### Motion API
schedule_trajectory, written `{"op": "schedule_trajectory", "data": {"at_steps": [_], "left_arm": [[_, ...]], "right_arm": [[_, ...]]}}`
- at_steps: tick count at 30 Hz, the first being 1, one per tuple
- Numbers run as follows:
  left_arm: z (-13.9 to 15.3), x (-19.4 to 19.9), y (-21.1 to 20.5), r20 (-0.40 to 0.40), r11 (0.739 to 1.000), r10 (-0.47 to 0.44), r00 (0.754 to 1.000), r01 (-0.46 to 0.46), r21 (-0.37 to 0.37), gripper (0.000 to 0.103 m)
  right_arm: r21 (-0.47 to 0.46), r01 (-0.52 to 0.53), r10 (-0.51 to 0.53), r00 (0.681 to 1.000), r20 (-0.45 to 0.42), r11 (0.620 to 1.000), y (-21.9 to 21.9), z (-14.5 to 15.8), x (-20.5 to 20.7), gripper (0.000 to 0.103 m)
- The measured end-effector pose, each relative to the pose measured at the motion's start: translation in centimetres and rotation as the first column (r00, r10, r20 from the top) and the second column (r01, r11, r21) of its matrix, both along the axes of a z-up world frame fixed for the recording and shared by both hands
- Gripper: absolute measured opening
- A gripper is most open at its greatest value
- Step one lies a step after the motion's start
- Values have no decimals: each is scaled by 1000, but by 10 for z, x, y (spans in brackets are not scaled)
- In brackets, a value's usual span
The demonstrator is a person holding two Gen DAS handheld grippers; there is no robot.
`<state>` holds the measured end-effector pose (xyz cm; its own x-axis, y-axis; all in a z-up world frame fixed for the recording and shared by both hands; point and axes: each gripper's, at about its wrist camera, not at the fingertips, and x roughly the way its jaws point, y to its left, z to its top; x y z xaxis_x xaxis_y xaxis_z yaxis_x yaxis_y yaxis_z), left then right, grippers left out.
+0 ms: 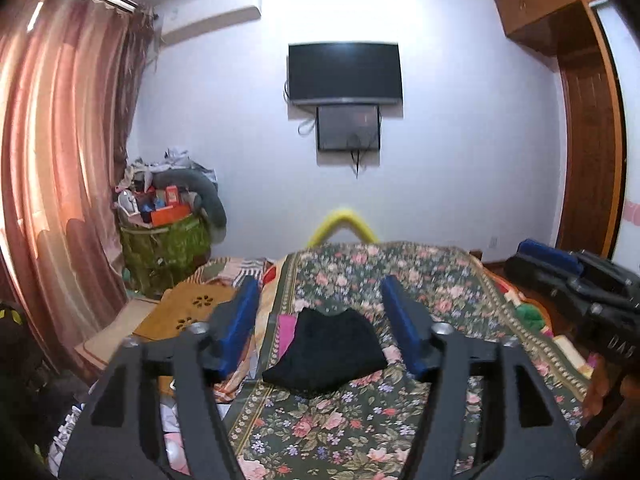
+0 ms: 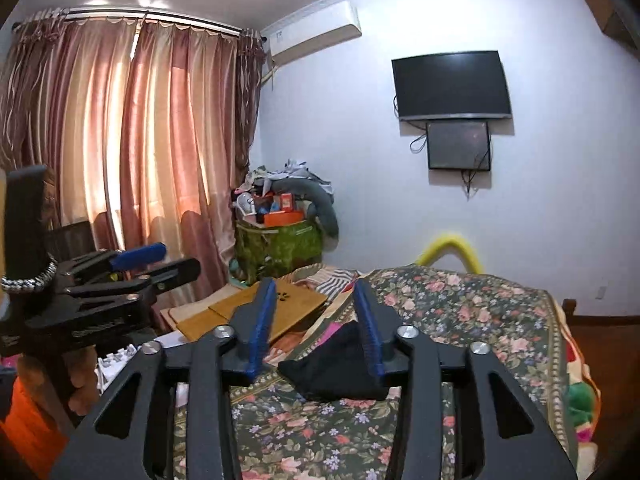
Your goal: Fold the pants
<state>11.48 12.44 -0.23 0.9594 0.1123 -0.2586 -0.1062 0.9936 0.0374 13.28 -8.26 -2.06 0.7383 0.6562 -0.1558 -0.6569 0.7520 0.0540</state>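
The black pants (image 1: 326,350) lie folded into a compact bundle on the floral bedspread (image 1: 420,288). They also show in the right wrist view (image 2: 332,368). My left gripper (image 1: 320,292) is open and empty, raised above the bed with the bundle between and below its blue fingers (image 1: 240,320). My right gripper (image 2: 314,292) is open and empty, above the bed, its right finger (image 2: 368,332) overlapping the bundle in view. Each gripper appears in the other's view: the right one (image 1: 560,264) at the right edge, the left one (image 2: 136,264) at the left edge.
A tan wooden board (image 2: 256,312) lies at the bed's left side. A green bag heaped with clutter (image 2: 280,232) stands in the corner by pink curtains (image 2: 120,140). A TV (image 1: 344,72) hangs on the far wall. A yellow curved bar (image 1: 344,224) rises behind the bed.
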Motion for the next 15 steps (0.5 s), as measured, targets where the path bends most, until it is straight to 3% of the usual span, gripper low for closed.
{"op": "schedule_trajectory", "data": {"at_steps": [4,6,9,15], "left_arm": [[4,-21,-4,39,999,33,999,-32,-7,80],[3,-26,-5,46,999,40,998,-39,-7,97],[1,-34,-8,50,999,45,998,-45,-2,100],[-3,-38,-7,45,999,42,998,-41,-22,103]], "right_arm": [[15,57,-57,998,18,998,-5,0,-9,70],[37,77,-78,997,5,996,-9,0,-9,86],[36,109,-109,994,18,993,-13,0,-15,101],[9,143,-143,988,61,990,-15,-1,-25,103]]}}
